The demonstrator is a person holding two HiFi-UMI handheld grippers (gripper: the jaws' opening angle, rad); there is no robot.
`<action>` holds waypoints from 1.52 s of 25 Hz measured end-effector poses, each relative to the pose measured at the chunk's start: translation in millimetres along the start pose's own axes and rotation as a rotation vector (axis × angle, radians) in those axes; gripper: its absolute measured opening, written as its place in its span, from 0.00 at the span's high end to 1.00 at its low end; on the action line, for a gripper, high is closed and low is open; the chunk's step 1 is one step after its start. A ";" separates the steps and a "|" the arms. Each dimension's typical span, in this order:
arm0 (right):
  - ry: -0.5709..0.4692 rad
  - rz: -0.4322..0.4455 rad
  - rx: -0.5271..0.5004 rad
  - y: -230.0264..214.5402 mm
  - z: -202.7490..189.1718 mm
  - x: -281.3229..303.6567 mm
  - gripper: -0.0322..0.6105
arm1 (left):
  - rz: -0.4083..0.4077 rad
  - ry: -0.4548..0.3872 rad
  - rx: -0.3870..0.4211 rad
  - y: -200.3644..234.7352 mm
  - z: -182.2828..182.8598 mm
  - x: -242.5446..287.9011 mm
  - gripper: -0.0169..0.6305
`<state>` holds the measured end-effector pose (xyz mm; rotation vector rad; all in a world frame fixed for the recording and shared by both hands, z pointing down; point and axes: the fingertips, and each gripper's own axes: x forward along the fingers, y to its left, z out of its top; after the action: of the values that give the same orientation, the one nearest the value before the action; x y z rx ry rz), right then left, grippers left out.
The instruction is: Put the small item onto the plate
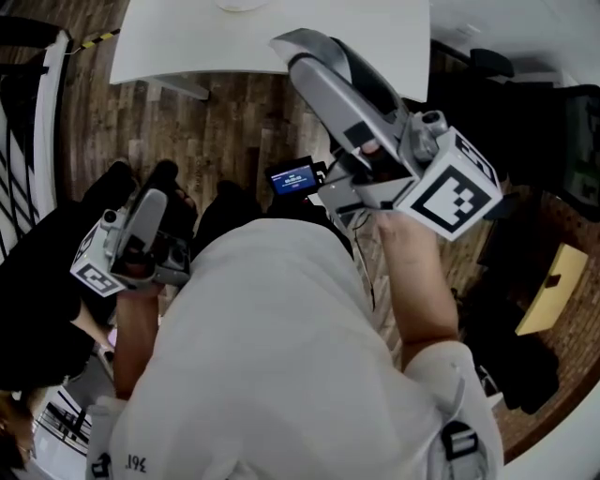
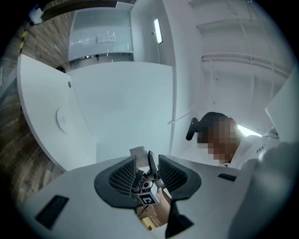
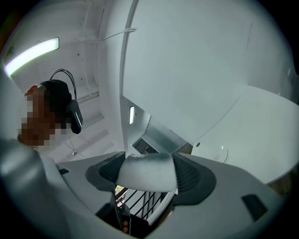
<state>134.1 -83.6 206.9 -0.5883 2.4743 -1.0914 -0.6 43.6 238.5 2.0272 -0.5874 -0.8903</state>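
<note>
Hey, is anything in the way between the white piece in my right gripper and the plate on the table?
Nothing visible does. The right gripper is shut on the white piece, raised in the air, and the plate lies alone on the white table.

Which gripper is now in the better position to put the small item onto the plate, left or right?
Right. The right gripper is shut on the white item, and in the head view it reaches nearer the white table with the plate. The left gripper is open and empty.
</note>
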 end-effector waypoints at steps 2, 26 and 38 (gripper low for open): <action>-0.005 -0.025 0.012 -9.1 0.4 7.0 0.46 | -0.009 0.007 -0.021 8.0 9.5 8.2 0.77; -0.103 -0.303 -0.070 -65.7 6.6 148.6 0.46 | -0.134 0.200 -0.116 89.6 188.2 35.9 0.77; -0.023 -0.430 -0.115 -121.4 -6.8 171.7 0.46 | -0.096 0.224 -0.147 118.8 199.1 26.7 0.77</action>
<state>12.9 -241.6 275.0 -1.2027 2.4650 -1.0814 -145.5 -139.2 245.8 1.9999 -0.2949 -0.7261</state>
